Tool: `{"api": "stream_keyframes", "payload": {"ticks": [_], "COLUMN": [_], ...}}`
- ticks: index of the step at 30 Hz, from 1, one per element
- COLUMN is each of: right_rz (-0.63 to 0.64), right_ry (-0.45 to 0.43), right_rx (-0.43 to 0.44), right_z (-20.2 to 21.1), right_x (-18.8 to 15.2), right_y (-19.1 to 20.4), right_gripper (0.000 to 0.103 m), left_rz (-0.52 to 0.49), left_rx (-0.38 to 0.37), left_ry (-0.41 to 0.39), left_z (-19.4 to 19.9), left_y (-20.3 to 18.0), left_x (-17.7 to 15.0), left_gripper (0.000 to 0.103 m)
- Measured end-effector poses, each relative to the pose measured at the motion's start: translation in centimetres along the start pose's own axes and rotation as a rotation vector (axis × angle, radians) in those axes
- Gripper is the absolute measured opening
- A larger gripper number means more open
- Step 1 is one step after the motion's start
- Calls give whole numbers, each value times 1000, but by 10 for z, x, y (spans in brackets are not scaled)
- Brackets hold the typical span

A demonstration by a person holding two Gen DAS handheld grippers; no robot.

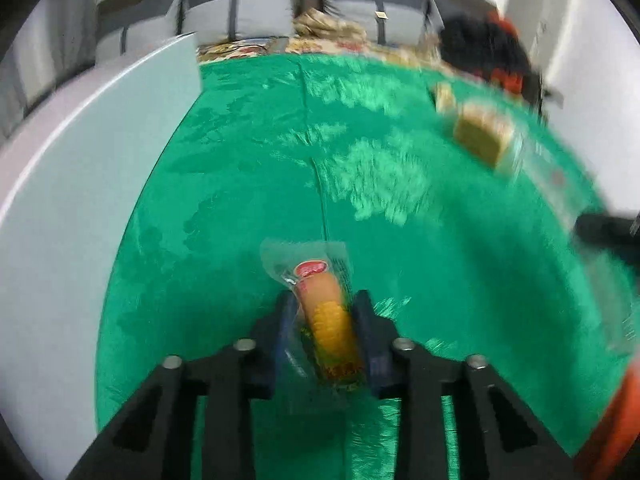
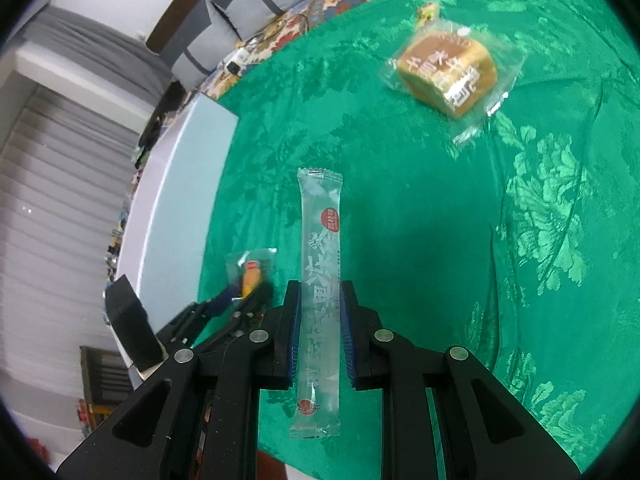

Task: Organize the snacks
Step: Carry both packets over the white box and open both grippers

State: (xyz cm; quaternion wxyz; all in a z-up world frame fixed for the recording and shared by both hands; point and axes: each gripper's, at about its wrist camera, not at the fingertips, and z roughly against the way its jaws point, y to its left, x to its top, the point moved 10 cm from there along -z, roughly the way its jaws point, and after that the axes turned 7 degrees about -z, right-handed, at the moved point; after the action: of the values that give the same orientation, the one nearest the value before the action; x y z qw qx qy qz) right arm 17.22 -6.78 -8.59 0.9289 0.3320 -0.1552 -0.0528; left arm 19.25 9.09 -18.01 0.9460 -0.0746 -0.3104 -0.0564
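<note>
Left gripper [image 1: 323, 300], left wrist view: both fingers press on a small wrapped snack [image 1: 326, 312], an orange-yellow roll in clear film with a red oval label at its far end. The snack sits between the pads, its far end sticking out beyond the fingertips, above the green tablecloth [image 1: 240, 184]. The view is blurred by motion.

Right gripper [image 2: 320, 292], right wrist view: the fingers pinch a long clear stick packet [image 2: 320, 280] with a red round mark and pale lettering. The packet runs lengthwise between the pads, one end reaching well past the fingertips over the tablecloth [image 2: 420, 220], the other end back toward the camera.

A wrapped cake [image 2: 448, 74], golden brown in clear film, lies on the tablecloth well beyond the stick packet and to its right; a smaller yellow item just beyond it is too blurred to identify. A pale blue board [image 2: 180, 200] lies along the tablecloth's left edge. The left gripper [image 2: 250, 290] with its snack [image 2: 251, 274] appears just left of the stick packet, near that board.
</note>
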Motion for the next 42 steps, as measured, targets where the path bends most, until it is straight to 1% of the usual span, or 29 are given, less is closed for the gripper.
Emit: {"api": "stream_keyframes", "payload": {"ticks": [2,3,5,7,13,15,18,20,21,23,25,26,27,29,30,34,36,37,38,39,40,41,42], "right_rz": [13,18,37,58,94,111,139,159,169,187,223,236,258,294,316,381,410,426,427,420,411,405,409], "right_ry": [-6,-7,-7,-7,-31,-32,-17,-3,7,24,45,52,66,87,96,136,139,135,136,140,133,109,88], "right_rx": [7,11,17,29,88,109,128,147,165,202,245,259,282,309,317,316,299,290,292,291,288,279,268], "right_z": [7,10,12,10,10,13,12,7,4,-2,-12,-16,-23,-35,-42,-75,-88,-97,-104,-109,-111,-110,-107], "right_x": [1,1,4,8,21,23,23,22,22,21,19,17,14,6,0,-23,-31,-36,-37,-38,-38,-35,-33], "right_y": [4,6,15,30,75,91,114,133,147,173,211,222,245,277,291,331,339,343,345,343,340,335,329], "right_gripper": [19,19,19,19,19,19,19,19,19,19,19,19,19,19,19,20,20,25,30,54,66,66,66], "left_rz": [71,86,115,131,148,161,183,184,181,173,158,154,155,154,150,152,156,163,175,188,199,213,227], "left_rx": [-78,-96,-141,-152,-155,-167,-170,-133,-101,-11,99,158,207,280,328,416,458,472,484,488,485,480,485], "left_ry": [-27,-41,-76,-103,-136,-158,-213,-256,-278,-312,-325,-322,-313,-290,-269,-211,-184,-170,-151,-134,-125,-122,-138], "left_z": [12,18,32,42,58,73,109,138,152,180,199,206,210,213,213,206,202,199,194,187,185,182,182], "left_y": [6,7,7,10,20,24,35,52,63,95,127,145,162,186,202,236,247,252,257,259,260,262,262], "left_x": [2,4,8,11,14,19,33,46,53,66,71,71,69,64,60,42,36,33,29,27,22,20,16], "left_gripper": [13,2,2,2,1,1,1,1,1,1,1,1,1,1,1,2,2,2,7,25,44,87,101]}}
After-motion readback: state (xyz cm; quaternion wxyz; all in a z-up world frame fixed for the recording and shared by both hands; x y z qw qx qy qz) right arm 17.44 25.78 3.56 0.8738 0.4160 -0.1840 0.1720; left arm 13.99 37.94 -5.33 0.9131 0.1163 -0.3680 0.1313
